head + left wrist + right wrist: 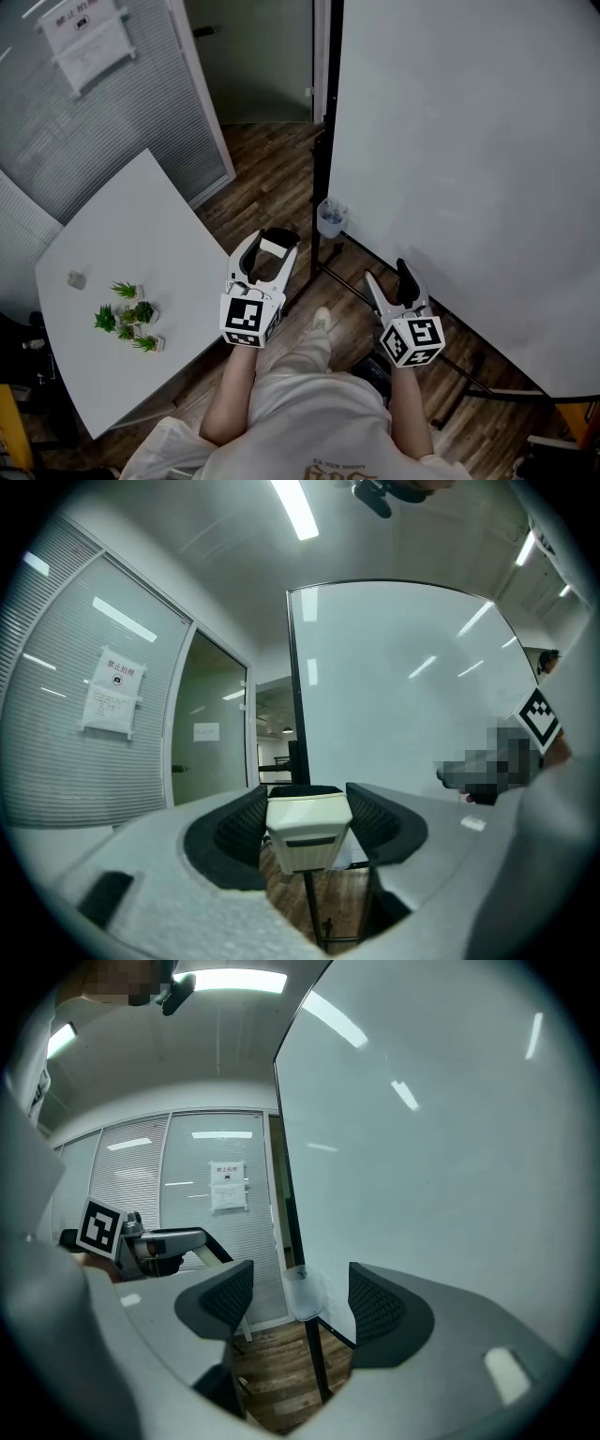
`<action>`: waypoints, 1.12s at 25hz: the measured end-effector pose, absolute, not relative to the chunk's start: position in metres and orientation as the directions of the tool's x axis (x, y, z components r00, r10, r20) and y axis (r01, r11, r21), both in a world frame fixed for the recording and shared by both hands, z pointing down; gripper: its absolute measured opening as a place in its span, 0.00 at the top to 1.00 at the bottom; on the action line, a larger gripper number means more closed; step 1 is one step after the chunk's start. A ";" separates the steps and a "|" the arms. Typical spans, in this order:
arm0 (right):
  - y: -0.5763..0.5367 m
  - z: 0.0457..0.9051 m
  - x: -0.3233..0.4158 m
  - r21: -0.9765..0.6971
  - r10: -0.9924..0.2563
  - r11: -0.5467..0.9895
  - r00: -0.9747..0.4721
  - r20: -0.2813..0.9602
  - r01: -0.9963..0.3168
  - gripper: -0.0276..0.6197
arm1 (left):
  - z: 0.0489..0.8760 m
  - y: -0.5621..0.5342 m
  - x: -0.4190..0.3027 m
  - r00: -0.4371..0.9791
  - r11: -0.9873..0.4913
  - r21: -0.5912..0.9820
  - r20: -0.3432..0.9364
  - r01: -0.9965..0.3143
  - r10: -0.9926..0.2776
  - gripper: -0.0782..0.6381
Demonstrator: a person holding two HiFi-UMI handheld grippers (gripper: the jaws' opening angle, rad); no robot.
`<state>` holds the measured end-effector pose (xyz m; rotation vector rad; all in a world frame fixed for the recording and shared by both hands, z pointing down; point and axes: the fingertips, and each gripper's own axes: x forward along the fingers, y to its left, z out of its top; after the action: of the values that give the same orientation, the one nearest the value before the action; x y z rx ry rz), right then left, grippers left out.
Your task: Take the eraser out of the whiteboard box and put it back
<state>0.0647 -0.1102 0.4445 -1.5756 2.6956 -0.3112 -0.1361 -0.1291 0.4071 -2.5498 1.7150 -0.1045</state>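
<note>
My left gripper [271, 240] is shut on a cream eraser [273, 248], held level above the wooden floor. In the left gripper view the eraser [307, 832] sits squarely between the dark ribbed pads [246, 819]. The whiteboard box [330, 217], a small clear container, hangs at the lower left edge of the whiteboard [469, 159], ahead and to the right of the eraser. My right gripper [386, 274] stands open with nothing in it, close to the board. In the right gripper view the clear box [304, 1294] shows beyond the open right gripper [300, 1303].
A white table [131, 281] with small green plants [127, 319] stands at the left. The whiteboard's black stand [322, 178] and its floor legs [347, 291] run under my hands. A glass partition with blinds [84, 103] and a door frame lie behind.
</note>
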 end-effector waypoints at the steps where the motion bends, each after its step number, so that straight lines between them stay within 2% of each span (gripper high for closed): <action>1: -0.110 0.445 0.065 -0.171 -0.864 0.475 -0.495 0.096 -0.863 0.46 | 0.408 -0.130 -0.136 0.378 -0.378 -0.092 0.018 -0.921 -0.926 0.53; 28: -0.133 0.451 0.071 -0.192 -0.858 0.481 -0.504 0.096 -0.855 0.46 | 0.393 -0.170 -0.093 0.441 -0.438 -0.098 -0.018 -0.894 -0.897 0.53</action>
<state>0.0710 -0.1330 0.4510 -1.5575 2.6917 -0.3367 -0.0934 -0.1704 0.3929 -2.5869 1.6120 -0.0554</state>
